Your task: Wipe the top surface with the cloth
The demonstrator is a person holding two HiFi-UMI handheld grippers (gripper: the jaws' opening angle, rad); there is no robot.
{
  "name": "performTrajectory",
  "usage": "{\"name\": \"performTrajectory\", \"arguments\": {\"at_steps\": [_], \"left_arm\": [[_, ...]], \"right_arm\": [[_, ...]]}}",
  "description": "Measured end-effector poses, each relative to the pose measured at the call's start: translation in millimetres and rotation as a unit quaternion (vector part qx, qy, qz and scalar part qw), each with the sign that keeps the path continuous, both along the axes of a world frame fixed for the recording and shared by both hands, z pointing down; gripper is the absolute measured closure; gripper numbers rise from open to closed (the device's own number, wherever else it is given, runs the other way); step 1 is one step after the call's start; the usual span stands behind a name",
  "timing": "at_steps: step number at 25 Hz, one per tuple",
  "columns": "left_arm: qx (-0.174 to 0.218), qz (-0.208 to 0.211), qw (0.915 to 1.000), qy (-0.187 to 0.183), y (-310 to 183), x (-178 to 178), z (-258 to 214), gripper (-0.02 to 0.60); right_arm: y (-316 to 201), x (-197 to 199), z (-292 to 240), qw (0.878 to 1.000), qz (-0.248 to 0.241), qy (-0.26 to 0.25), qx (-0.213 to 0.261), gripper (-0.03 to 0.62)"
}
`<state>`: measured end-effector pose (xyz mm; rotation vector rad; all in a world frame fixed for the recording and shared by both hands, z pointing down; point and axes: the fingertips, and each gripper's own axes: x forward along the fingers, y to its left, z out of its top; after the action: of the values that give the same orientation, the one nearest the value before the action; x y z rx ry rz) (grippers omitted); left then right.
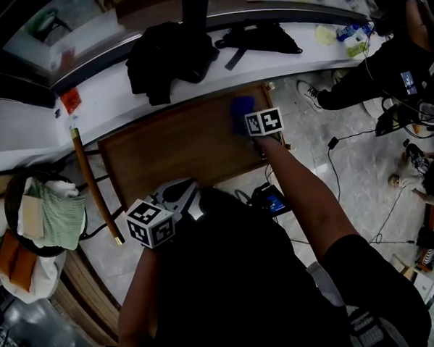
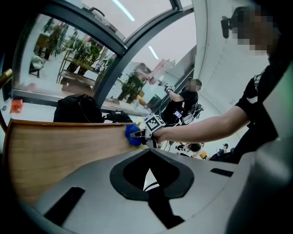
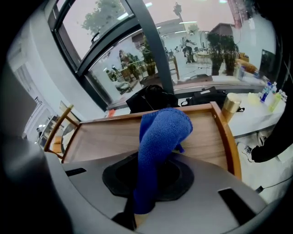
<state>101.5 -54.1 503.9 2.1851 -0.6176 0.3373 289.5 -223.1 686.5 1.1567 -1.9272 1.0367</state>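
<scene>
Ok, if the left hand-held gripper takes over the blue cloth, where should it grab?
Probably the raised hump of the blue cloth just ahead of the right hand-held gripper, approached from the left over the wooden top. There it arches clear of the wood; behind that it is pinched in the shut jaws, and its tip lies flat.

1 overhead, 2 low; shared tabletop point(image 1: 179, 143)
</scene>
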Motion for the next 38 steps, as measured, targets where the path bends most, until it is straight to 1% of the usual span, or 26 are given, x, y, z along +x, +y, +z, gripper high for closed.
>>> {"name": "performTrajectory", "arguments": {"at_steps": [8, 15, 19, 25, 30, 33, 34, 36, 38], "left_arm": [[-0.007, -0.008, 0.9999, 0.002, 1, -10, 1, 0.572], [-0.011, -0.019, 0.9997, 0.006, 5, -21, 0, 0.572], [-0.01, -0.027, 0.9996, 0.006, 8, -31, -1, 0.572], [0.001, -0.033, 0.9994, -0.005, 10, -54, -6, 0.572], [-0.003, -0.05, 0.9987, -0.005, 18, -83, -7, 0.572], [0.0, -0.06, 0.9982, -0.003, 24, -101, -9, 0.572], [0.001, -0.062, 0.9981, -0.003, 26, -107, -9, 0.572], [0.005, -0.064, 0.9979, -0.007, 28, -122, -10, 0.572], [0.01, -0.064, 0.9978, -0.01, 30, -136, -11, 0.572]], "right_arm": [[-11, 48, -4, 0.998, 0.053, 0.043, 0.006, 0.536], [-14, 68, -7, 0.993, 0.093, 0.071, 0.007, 0.536], [-14, 78, -7, 0.989, 0.108, 0.103, 0.014, 0.536], [-15, 98, -9, 0.98, 0.125, 0.154, 0.029, 0.534], [-16, 101, -9, 0.979, 0.131, 0.154, 0.012, 0.535], [-12, 101, -13, 0.981, 0.136, 0.139, 0.016, 0.534], [-10, 99, -17, 0.981, 0.143, 0.133, 0.024, 0.534], [-7, 87, -27, 0.98, 0.148, 0.123, 0.055, 0.534], [-1, 58, -37, 0.982, 0.126, 0.111, 0.085, 0.534]]}}
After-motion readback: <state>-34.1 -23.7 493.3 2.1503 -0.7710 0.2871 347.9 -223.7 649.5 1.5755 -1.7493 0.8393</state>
